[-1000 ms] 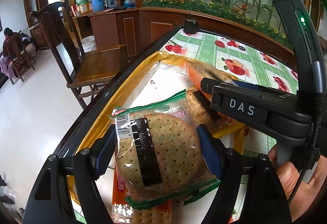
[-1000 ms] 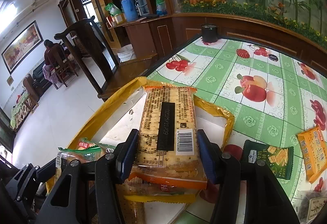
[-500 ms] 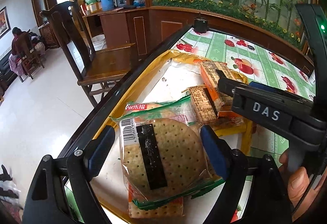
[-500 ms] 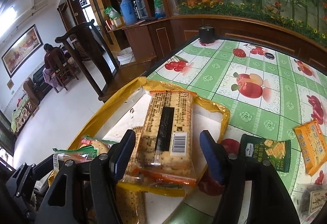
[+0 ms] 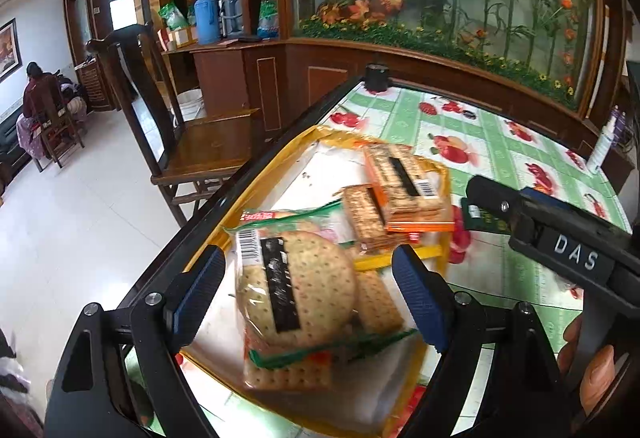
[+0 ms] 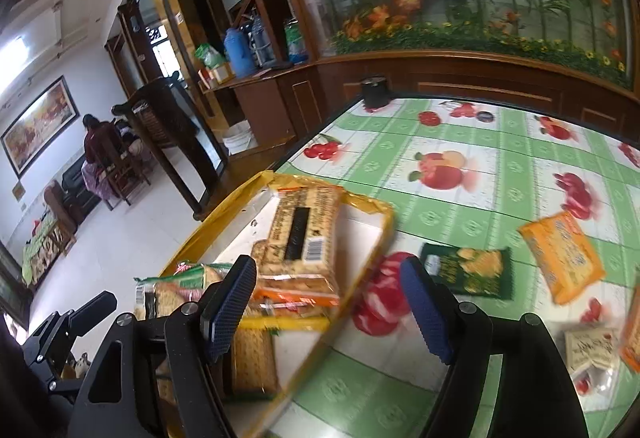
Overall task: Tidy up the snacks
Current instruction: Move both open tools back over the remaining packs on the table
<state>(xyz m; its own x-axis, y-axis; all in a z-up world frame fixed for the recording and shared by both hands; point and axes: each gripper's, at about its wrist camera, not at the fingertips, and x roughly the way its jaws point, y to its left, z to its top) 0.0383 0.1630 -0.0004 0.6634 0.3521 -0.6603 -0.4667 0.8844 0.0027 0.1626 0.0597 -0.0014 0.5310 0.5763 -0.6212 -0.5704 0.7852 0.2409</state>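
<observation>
Fruit-print tablecloth (image 6: 460, 214); round cracker pack (image 5: 294, 280) between spread left gripper (image 5: 308, 294), untouched; right gripper (image 6: 328, 312) spread, empty

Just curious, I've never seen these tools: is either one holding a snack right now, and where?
No. The left hand-held gripper and the right hand-held gripper are both open, holding nothing.

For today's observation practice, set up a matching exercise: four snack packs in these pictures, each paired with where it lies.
Things:
1. round biscuit pack
2. orange-edged cracker pack
3. dark green pack
4. orange pack

Places:
A. on the tablecloth, just right of the tray
B. far end of the tray
C. near end of the tray
D. on the tablecloth, right of the green one

Pairs: 1-C, 2-B, 3-A, 4-D
</observation>
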